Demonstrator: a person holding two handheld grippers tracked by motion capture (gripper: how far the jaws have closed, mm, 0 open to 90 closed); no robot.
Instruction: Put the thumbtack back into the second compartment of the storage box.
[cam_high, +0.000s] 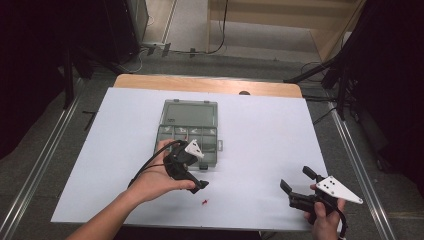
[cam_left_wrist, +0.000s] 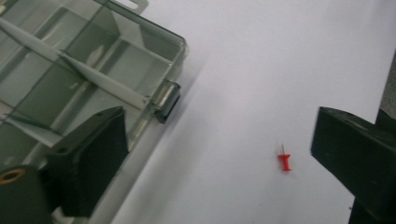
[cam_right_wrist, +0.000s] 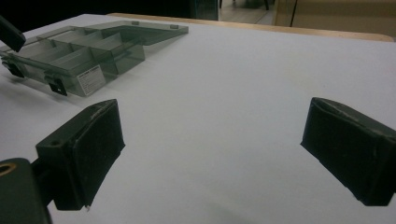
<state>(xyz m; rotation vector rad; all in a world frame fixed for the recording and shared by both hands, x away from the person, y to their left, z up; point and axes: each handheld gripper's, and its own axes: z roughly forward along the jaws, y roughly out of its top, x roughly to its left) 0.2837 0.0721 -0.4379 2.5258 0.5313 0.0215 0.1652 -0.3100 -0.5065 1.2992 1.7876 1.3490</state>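
Observation:
A grey translucent compartment box (cam_high: 190, 131) lies open in the middle of the white table, its lid folded back. My left gripper (cam_high: 187, 172) hovers at the box's near edge, open and empty. In the left gripper view its jaws (cam_left_wrist: 217, 126) stand wide apart over the box's corner latch (cam_left_wrist: 167, 100) and the bare sheet. A small red pushpin (cam_left_wrist: 284, 161) lies on the sheet close to the right-hand jaw, touching neither jaw. The pushpin (cam_high: 204, 202) sits just in front of the left hand. My right gripper (cam_high: 296, 179) is open at the near right, holding nothing (cam_right_wrist: 212, 112).
The box (cam_right_wrist: 88, 51) has several divided compartments, some holding small pale bits. White sheet (cam_high: 270, 135) covers the table to the right of the box. A wooden table edge (cam_high: 210, 85) runs along the back. Dark stands and cables surround the table.

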